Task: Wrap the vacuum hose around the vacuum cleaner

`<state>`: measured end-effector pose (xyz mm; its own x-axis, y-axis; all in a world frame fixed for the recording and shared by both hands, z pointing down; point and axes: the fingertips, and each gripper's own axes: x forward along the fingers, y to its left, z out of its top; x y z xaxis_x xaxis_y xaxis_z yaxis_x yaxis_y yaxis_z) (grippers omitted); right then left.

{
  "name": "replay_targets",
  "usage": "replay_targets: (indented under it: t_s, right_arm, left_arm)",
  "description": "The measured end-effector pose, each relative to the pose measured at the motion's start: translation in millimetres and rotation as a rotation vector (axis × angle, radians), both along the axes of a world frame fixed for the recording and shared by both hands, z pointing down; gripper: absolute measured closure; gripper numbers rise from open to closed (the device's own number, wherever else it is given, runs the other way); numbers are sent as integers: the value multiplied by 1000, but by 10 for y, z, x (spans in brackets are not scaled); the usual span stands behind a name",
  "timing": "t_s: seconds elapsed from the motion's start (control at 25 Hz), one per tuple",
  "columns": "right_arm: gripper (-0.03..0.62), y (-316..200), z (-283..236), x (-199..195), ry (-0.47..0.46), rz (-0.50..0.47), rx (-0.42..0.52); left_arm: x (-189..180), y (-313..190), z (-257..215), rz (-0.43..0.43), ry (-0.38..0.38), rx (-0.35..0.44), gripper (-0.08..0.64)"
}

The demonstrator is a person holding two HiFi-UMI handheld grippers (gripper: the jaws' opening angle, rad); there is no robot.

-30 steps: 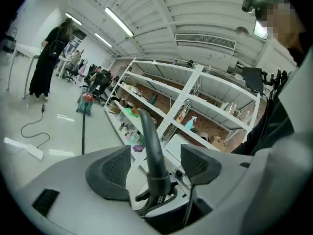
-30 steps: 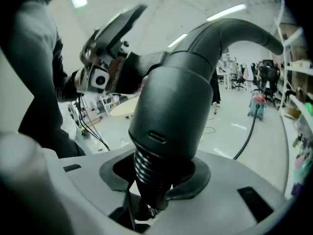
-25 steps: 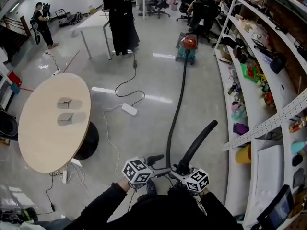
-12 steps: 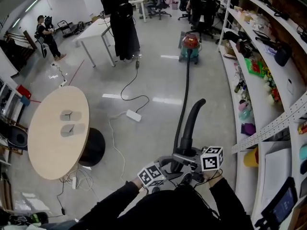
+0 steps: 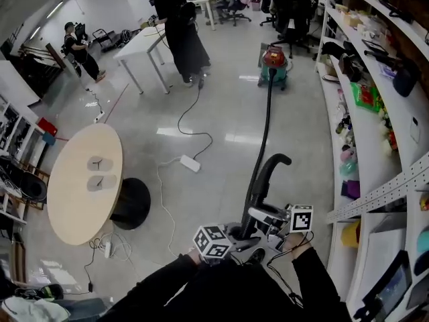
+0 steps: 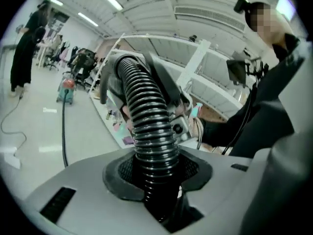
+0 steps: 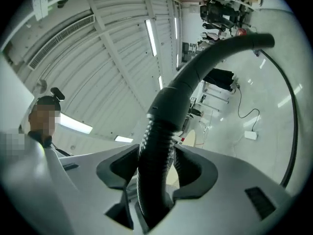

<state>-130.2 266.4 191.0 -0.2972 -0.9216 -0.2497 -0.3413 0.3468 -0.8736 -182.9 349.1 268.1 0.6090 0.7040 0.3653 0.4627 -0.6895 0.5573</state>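
Observation:
The red and green vacuum cleaner (image 5: 273,62) stands far across the floor. Its black hose (image 5: 265,129) runs along the floor to me and ends in a curved rigid handle (image 5: 269,168) that arches up. My left gripper (image 5: 240,233) has just been closing and is now shut on the ribbed hose (image 6: 149,116), low down. My right gripper (image 5: 265,215) grips the hose (image 7: 155,153) just below the handle cuff (image 7: 172,99) and points upward. Its jaws have just been opening a little, with the pads still against the hose. The vacuum cleaner (image 6: 66,89) also shows small in the left gripper view.
A round wooden table (image 5: 84,180) stands to the left, with cables under it. A white power strip (image 5: 190,163) and its cord lie on the floor mid-left. Loaded shelves (image 5: 365,133) line the right side. A person in black (image 5: 182,32) stands by a white table (image 5: 144,42).
My left gripper's jaws have closed on the hose. My right gripper has risen and rolled, tipping the handle into an upright arch. The vacuum cleaner looks nearer than before.

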Motion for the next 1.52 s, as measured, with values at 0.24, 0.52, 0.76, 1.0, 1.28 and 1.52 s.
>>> replay_targets:
  t_s: [0.24,0.52,0.76,1.0,1.28,1.52]
  right_arm:
    - [357,486,645,219,130,52,-131]
    - [306,666,1151,-276,583,-184,-251]
    - [275,126,1393,-385,1098,-373,-315]
    - [431,-484,1302,22,959,-386,-348]
    - [433,-1139,1128,764,624,-179,-421]
    - [433,-1649,857,1488,324,49,-451]
  left_arm:
    - [417,-340,-191,-172,-91,-259,402]
    - [866,-636,-304,-128,-138,-368,400]
    - [1264,-897,-486,-75,-187,-554,400]
    - [1701,-1579,-439,-118,-155,-572,234]
    - [1569,-2296,155,-15,-221,-459,193]
    - [1467,-2215,639,183,-59,39,193]
